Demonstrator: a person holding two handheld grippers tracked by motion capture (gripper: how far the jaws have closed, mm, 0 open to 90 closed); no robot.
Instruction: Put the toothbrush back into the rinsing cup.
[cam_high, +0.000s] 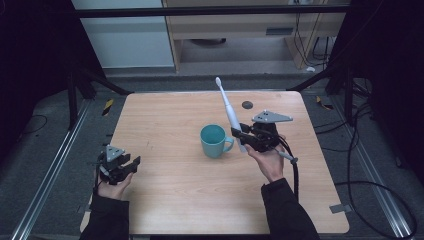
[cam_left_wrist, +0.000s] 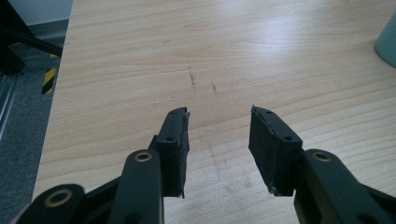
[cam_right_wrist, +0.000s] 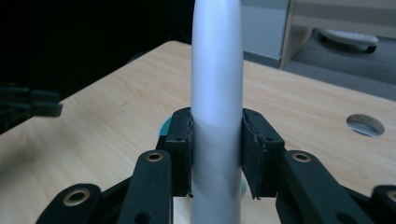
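— Down at the near left, what's the left gripper (cam_high: 119, 166) doing?
— Resting low over the table (cam_high: 165, 200), jaws apart, nothing between them.
— And moving right?
— A teal mug (cam_high: 214, 140) stands mid-table; just beside its handle, the right gripper (cam_high: 243, 135) clamps a white electric toothbrush (cam_high: 228, 107), head up, tilted away.
— Which step, then?
— Likely carrying it to the mug. Next calls for lining it up over the mouth, then lowering.

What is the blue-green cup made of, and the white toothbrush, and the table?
The cup looks like glazed ceramic, perhaps plastic: smooth, even teal with a soft sheen. The toothbrush, held in the right gripper, looks like smooth white plastic with a dull gloss. The table looks like light wood or a wood-look laminate: fine grain lines with a slight shine.
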